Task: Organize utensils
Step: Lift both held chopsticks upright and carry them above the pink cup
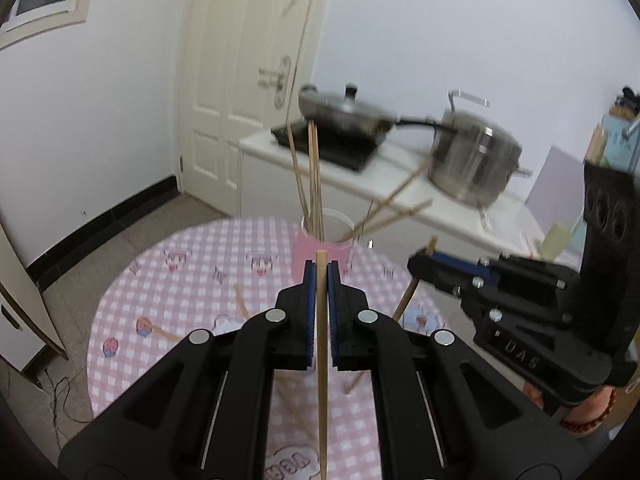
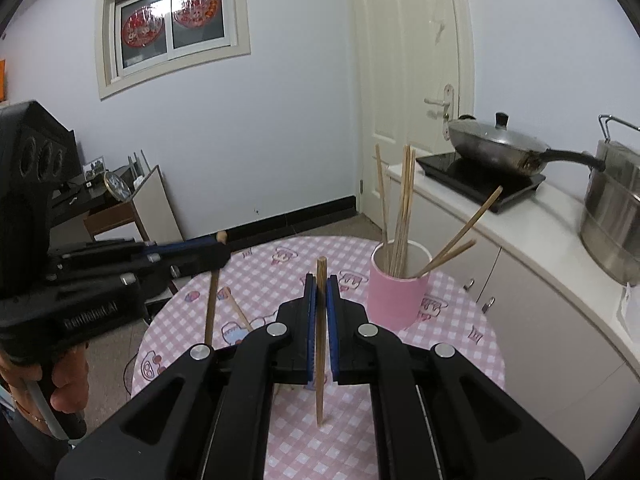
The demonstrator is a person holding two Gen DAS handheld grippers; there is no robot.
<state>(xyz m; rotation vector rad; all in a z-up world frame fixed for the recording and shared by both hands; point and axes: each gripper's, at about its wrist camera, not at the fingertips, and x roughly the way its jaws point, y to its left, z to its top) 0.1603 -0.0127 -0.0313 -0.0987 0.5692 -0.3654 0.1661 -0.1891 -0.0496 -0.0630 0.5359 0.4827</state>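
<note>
We hold one light, stiff, slippery chopstick (image 1: 321,320) in each closed gripper (image 1: 321,276), gripped near its top, short of the pink cup (image 1: 320,258).

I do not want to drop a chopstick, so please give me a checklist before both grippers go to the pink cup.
1. Left gripper shut on left chopstick: ok.
2. Right gripper shut on right chopstick: ok.
3. Pink cup upright on the table: ok.
4. Free space in the cup beside the chopsticks already inside: ok, it looks open in front.
5. Loose chopsticks remaining on the table: not ok.
6. Both held chopsticks clear of the tablecloth: cannot tell.
</note>
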